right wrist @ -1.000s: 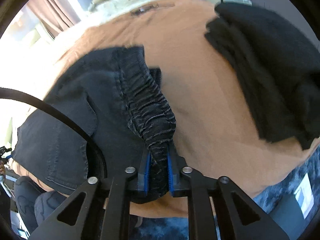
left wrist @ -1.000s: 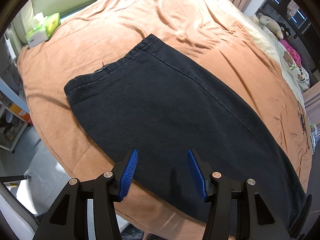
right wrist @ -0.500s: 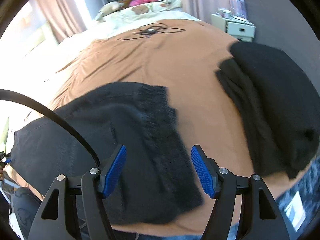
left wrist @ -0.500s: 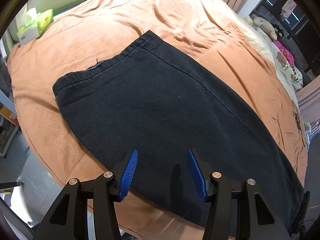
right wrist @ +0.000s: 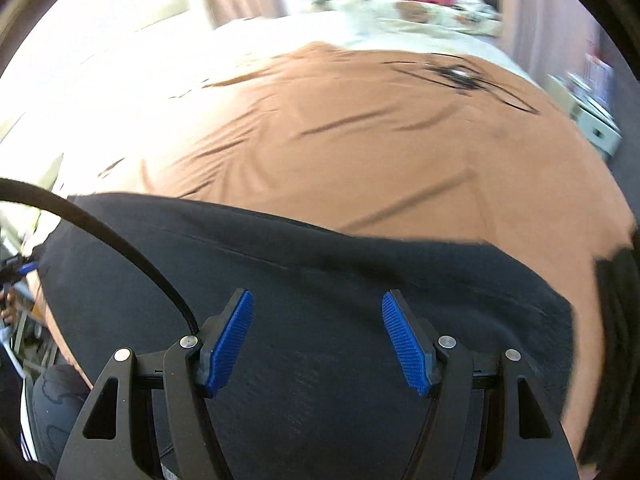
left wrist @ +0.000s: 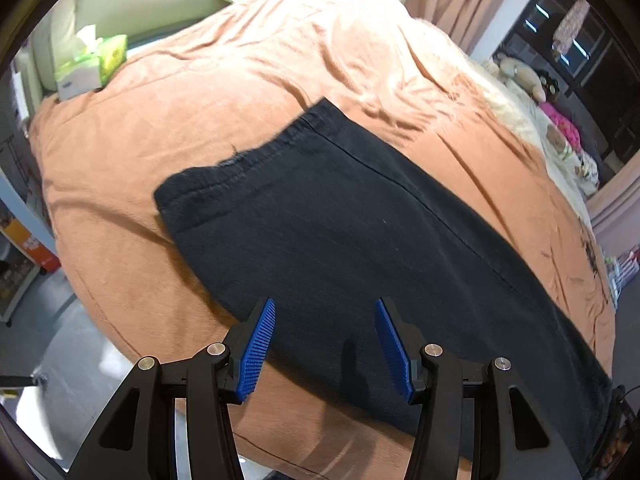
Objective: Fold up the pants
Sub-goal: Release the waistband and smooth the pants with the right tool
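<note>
Two sets of black tongs with blue ribbed pads, both gaping, nothing between the pads. Left tongs [left wrist: 324, 344] hang over the near edge of the black cotton pants [left wrist: 360, 240], pads apart and clear of the cloth. Pants lie flat and long on the bed with the wrinkled orange-brown bedspread [left wrist: 200, 120], elastic waistband end toward the far left, a seam running down the length, other end trailing off to the lower right. Right tongs [right wrist: 318, 340] hover above the same dark pants [right wrist: 320, 300], jaws wide and empty; the log shows them opening within the last second, and no fabric is clamped now. Right view is motion-blurred. Black cable [right wrist: 120, 240] arcs across its left side. Dark folded garment [right wrist: 616, 320] at right edge on the bedspread. Green-and-white tissue pack [left wrist: 90, 66] sits at the bed's far left corner. Plush toys [left wrist: 524, 76] lie at the far right.
</note>
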`<state>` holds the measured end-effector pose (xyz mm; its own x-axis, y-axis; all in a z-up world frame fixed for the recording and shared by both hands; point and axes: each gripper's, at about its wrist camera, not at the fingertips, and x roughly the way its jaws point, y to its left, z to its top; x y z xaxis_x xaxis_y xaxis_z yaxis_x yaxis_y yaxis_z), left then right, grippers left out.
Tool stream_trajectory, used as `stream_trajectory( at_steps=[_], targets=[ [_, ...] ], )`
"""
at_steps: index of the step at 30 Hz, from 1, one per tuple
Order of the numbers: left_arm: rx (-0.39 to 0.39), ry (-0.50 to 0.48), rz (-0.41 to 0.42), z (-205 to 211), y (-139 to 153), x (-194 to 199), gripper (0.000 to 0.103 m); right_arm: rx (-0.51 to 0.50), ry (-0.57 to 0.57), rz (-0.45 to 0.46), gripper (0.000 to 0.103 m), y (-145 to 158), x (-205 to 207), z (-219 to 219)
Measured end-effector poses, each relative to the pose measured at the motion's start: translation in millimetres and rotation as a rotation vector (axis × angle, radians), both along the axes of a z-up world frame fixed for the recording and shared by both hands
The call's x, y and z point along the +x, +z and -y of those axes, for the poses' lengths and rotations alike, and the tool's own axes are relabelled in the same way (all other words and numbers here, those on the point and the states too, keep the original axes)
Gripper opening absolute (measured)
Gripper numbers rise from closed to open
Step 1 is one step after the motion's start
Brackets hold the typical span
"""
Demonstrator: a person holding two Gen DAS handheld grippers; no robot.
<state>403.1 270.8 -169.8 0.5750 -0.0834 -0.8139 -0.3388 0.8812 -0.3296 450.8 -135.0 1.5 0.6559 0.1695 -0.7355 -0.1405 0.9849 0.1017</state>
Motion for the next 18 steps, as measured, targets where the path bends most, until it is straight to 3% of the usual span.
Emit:
stream_trajectory(
  at_steps=[12,18],
  targets=[
    [-0.075,0.07,0.006,-29,-11,-29,0.055,-0.078,0.28,-0.037,0.066,-31,93,-120],
    [-0.112,0.091,0.029,-34,-17,-36,0.055,-0.091,0.374,-0.038,0.066,-35,139,-160]
  ],
)
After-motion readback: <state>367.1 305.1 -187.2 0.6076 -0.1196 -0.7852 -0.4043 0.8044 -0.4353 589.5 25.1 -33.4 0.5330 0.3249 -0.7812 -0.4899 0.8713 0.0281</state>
